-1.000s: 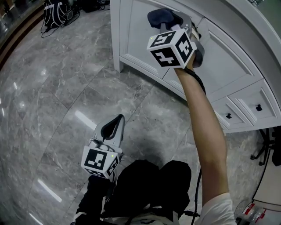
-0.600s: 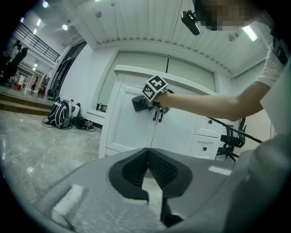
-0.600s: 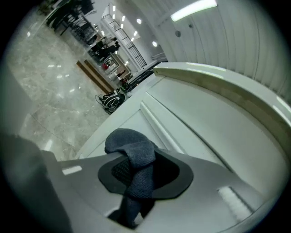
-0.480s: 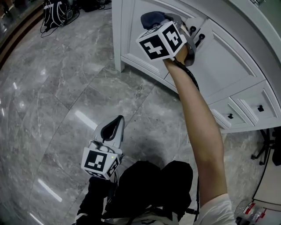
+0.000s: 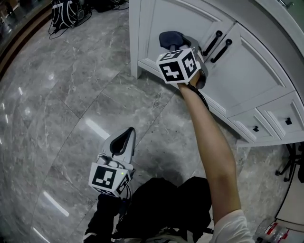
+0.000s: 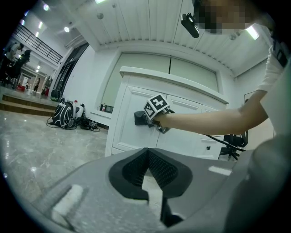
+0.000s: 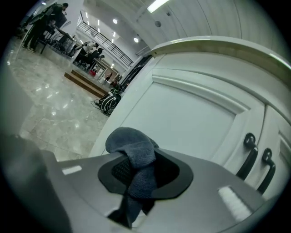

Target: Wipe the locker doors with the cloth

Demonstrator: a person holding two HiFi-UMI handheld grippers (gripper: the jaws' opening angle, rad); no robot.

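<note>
A dark grey cloth (image 5: 171, 39) is bunched in my right gripper (image 5: 178, 47), which is shut on it and holds it against the left white locker door (image 5: 164, 16). In the right gripper view the cloth (image 7: 134, 152) hangs out between the pads of the right gripper (image 7: 136, 172), close to the door panel (image 7: 191, 116). Two black door handles (image 5: 212, 42) stand just right of the gripper. My left gripper (image 5: 122, 138) hangs low over the marble floor, away from the lockers. In its own view the left gripper (image 6: 146, 157) is shut with nothing between the pads.
White drawers with small black knobs (image 5: 286, 121) continue to the right of the doors. A dark backpack with cables (image 5: 64, 12) lies on the floor at the far left. A chair base (image 5: 287, 163) stands at the right edge. Grey marble floor (image 5: 71, 95) spreads out before the lockers.
My right gripper has moved down the locker door with the cloth, and the two black handles now show beside it. The left gripper has stayed where it was.
</note>
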